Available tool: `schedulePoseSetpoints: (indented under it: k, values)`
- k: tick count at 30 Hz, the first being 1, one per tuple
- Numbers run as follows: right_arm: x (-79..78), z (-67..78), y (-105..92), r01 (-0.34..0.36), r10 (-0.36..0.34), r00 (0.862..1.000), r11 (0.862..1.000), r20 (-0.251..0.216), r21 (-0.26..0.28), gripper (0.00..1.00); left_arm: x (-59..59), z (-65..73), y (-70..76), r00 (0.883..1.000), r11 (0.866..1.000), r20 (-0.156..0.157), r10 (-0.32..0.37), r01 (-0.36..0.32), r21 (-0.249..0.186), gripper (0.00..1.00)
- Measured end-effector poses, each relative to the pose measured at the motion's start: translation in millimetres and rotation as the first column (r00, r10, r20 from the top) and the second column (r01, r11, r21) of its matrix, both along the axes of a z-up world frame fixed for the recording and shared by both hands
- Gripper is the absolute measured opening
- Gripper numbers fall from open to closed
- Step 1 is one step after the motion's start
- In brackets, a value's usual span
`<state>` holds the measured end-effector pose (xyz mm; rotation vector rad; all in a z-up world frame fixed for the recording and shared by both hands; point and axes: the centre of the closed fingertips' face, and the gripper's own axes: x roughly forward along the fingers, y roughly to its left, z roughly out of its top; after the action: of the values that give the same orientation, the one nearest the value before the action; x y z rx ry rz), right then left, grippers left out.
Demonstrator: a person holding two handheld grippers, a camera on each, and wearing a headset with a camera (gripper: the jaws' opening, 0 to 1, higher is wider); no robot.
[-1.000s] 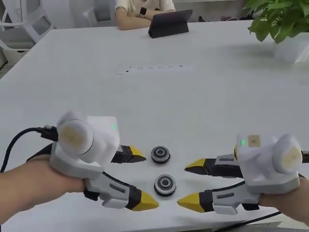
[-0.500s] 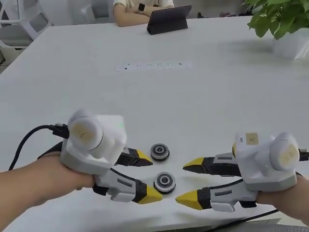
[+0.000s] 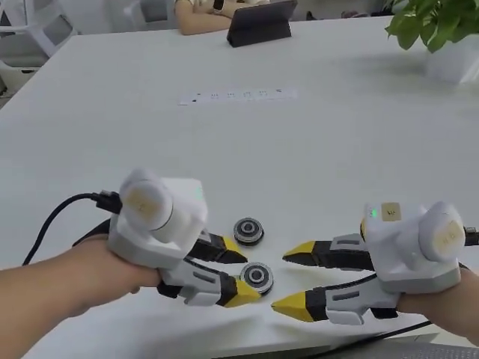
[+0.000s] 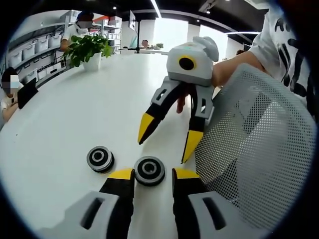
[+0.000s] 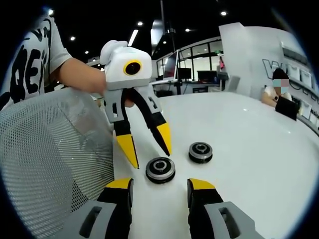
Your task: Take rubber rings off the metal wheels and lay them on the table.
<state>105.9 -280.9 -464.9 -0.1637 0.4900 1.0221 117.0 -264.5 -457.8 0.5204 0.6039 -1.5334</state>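
Two metal wheels with black rubber rings lie on the white table (image 3: 299,149) near its front edge: a far wheel (image 3: 248,231) and a near wheel (image 3: 257,277). My left gripper (image 3: 241,274) is open, and its yellow tips reach the near wheel (image 4: 149,170), which sits just ahead of the gap between them. The far wheel (image 4: 100,159) lies to the left in that view. My right gripper (image 3: 283,281) is open and points at the near wheel (image 5: 160,170) from the opposite side, a short way off. In the right gripper view the far wheel (image 5: 200,152) lies beyond it.
A tablet (image 3: 258,28) and a person's arm are at the table's far edge, with a potted plant (image 3: 438,26) at the far right. A flush socket strip (image 3: 238,96) lies mid-table. A mesh chair (image 4: 254,149) stands at the front edge. A black cable (image 3: 52,221) trails from my left gripper.
My left gripper has moved right, and its tips now reach the near wheel. The right gripper has hardly moved. The head camera has tilted down a little.
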Motion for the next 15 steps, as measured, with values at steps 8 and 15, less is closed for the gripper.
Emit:
schedulePoseSetpoints:
  k: [8, 15]
  values:
    - [0.3, -1.1, -1.3, 0.004, -0.004, 1.0, 1.0, -0.002, 0.004, 0.42, -1.2, -3.8, -3.5, 1.0, 1.0, 0.004, -0.007, 0.007, 0.001, 0.16]
    - [0.8, -1.8, -0.1, 0.005, -0.005, 1.0, 1.0, -0.004, 0.005, 0.41, 2.5, -4.2, -4.5, 0.999, 1.0, 0.042, -0.01, 0.011, -0.007, 0.11]
